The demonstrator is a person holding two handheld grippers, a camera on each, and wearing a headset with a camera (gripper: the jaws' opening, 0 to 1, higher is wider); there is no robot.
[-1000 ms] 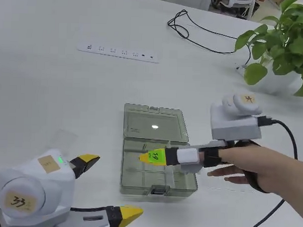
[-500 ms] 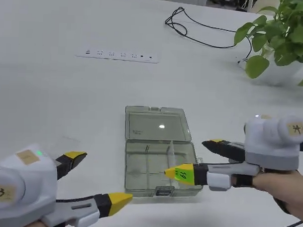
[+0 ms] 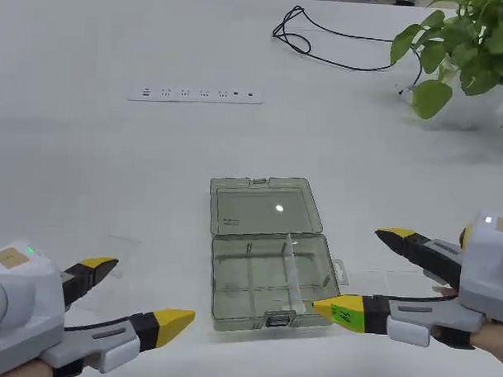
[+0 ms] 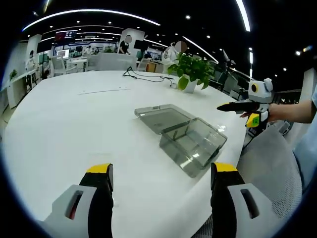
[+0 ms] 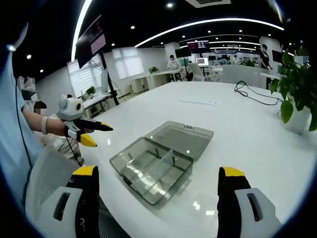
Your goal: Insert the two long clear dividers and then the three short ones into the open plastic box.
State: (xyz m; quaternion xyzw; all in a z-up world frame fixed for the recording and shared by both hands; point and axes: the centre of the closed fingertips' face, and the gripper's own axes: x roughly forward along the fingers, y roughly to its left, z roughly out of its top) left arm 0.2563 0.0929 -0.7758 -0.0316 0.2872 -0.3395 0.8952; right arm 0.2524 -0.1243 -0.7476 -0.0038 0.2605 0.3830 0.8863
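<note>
The left gripper (image 3: 135,294) hangs left of the open plastic box (image 3: 232,270) and nearer the person, tongs wide and empty. In the box's base, right of middle, one clear divider (image 3: 292,268) appears to stand upright, so the long-divider step looks part done. Right of the box, the right gripper (image 3: 363,273) is likewise wide and empty. Next, a faint clear piece (image 5: 203,207) beside the box likely needs pinching up. The digits on the right gripper's green sticker (image 3: 346,315) are unreadable.
</note>
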